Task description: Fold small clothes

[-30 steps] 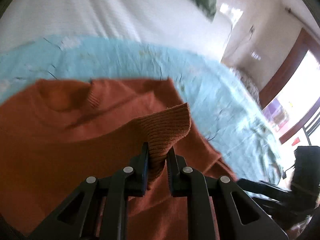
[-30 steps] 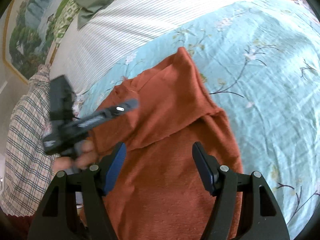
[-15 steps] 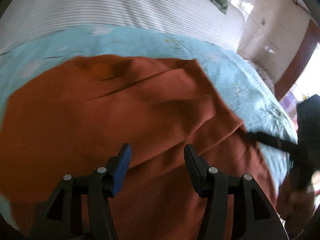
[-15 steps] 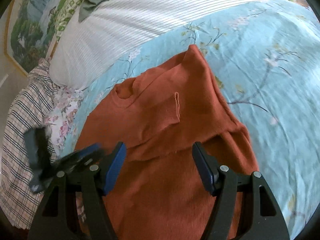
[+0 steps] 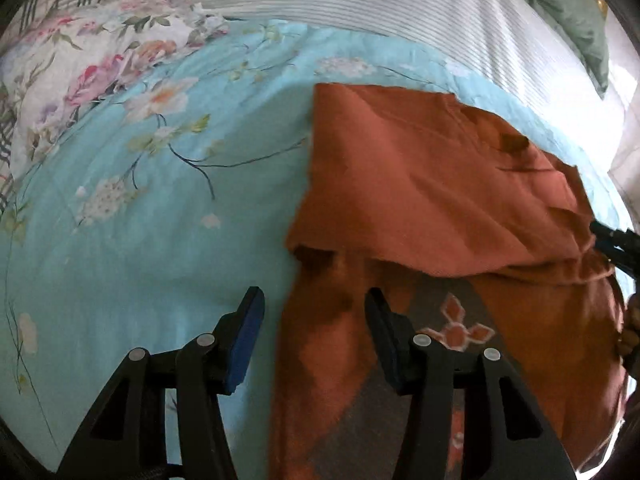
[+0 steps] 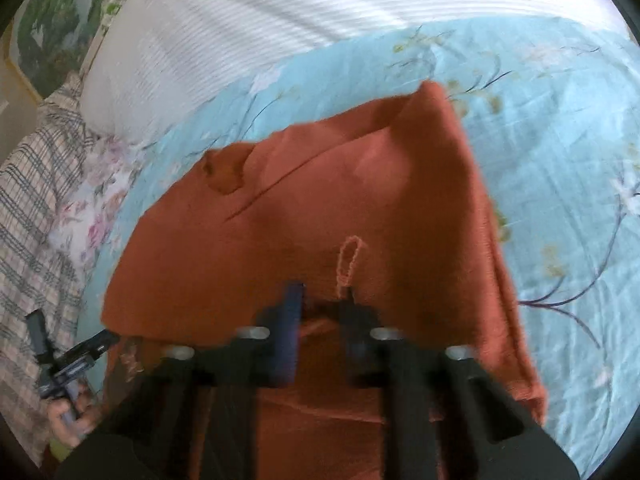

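— What am I working on here?

— A bed; my view takes in a pale blue floral bedsheet [image 5: 132,208], smooth with printed twigs and blossoms; behind it lies a white ribbed pillow [image 6: 280,20], a pink-flowered cloth [image 5: 80,60] and a checked fabric [image 6: 28,216]; a landscape painting [image 6: 44,28] hangs at the far left.

— And the garment?

— The rust-orange sweater [image 6: 360,208] lies flat on the sheet, a soft fine knit with its upper part folded over the body; a small knit loop [image 6: 348,260] sits at the fold.

— Tools?

— My left tool [image 5: 312,320] is spread wide, straddling the sweater's left edge and gripping nothing; my right tool [image 6: 320,312] is blurred, fingers nearly together at the fold, and I cannot tell whether they pinch it.
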`<state>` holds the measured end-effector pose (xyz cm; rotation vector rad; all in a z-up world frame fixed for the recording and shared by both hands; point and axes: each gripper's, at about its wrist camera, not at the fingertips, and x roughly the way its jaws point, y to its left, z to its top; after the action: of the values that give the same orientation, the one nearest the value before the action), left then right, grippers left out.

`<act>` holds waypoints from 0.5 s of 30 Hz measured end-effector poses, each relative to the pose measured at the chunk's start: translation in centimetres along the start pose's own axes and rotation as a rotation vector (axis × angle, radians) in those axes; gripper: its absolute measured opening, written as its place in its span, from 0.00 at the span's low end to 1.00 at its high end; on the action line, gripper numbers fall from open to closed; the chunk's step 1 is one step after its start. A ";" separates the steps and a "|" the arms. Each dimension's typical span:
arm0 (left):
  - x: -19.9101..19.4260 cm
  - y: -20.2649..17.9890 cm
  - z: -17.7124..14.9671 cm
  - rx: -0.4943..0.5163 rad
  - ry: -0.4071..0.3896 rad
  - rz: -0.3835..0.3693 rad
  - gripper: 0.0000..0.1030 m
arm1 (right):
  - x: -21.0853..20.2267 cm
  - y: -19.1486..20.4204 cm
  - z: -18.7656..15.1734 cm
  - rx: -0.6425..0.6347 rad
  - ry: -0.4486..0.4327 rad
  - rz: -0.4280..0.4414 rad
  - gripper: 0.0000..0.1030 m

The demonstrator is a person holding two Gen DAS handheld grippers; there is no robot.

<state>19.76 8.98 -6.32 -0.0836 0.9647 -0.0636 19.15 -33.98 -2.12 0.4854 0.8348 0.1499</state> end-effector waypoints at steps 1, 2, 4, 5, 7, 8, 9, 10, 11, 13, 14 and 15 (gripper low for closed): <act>0.3 0.0 0.1 0.004 -0.002 0.008 0.50 | -0.9 0.2 0.2 0.009 -0.017 0.032 0.13; 0.6 0.0 0.3 0.007 0.001 0.013 0.49 | -2.6 0.1 0.5 0.048 -0.045 0.086 0.13; 1.0 -0.3 0.5 0.011 -0.003 0.019 0.49 | -4.7 -0.5 1.2 0.108 -0.091 0.130 0.12; 1.0 -0.4 0.6 0.012 -0.006 0.019 0.49 | -5.7 -1.1 1.6 0.148 -0.123 0.140 0.12; 1.0 -0.6 0.7 0.011 -0.008 0.020 0.49 | -6.7 -3.2 2.3 0.244 -0.172 0.099 0.13; 1.1 -0.7 0.8 0.008 -0.008 0.021 0.48 | -6.5 -4.0 2.5 0.276 -0.175 0.041 0.18; 1.3 -0.8 1.0 0.005 -0.009 0.021 0.48 | -6.0 -4.6 2.7 0.302 -0.159 0.010 0.25; 1.4 -0.8 1.1 0.000 -0.011 0.024 0.48 | -5.3 -5.3 2.5 0.328 -0.138 0.015 0.46; 1.5 -0.9 1.3 -0.006 -0.011 0.029 0.48 | -5.0 -5.6 2.2 0.337 -0.141 0.029 0.60; 1.8 -0.9 1.5 -0.015 -0.010 0.042 0.47 | -4.7 -5.3 1.6 0.311 -0.149 0.017 0.61; 1.9 -0.7 1.6 -0.024 -0.011 0.050 0.47 | -4.4 -5.0 1.1 0.290 -0.139 0.007 0.61; 2.1 -0.6 1.8 -0.031 -0.011 0.051 0.47 | -4.0 -4.6 0.6 0.269 -0.126 0.001 0.61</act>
<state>22.39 8.31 -6.95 -0.0877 0.9565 -0.0011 16.63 -39.51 -1.23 0.7404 0.7338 0.0070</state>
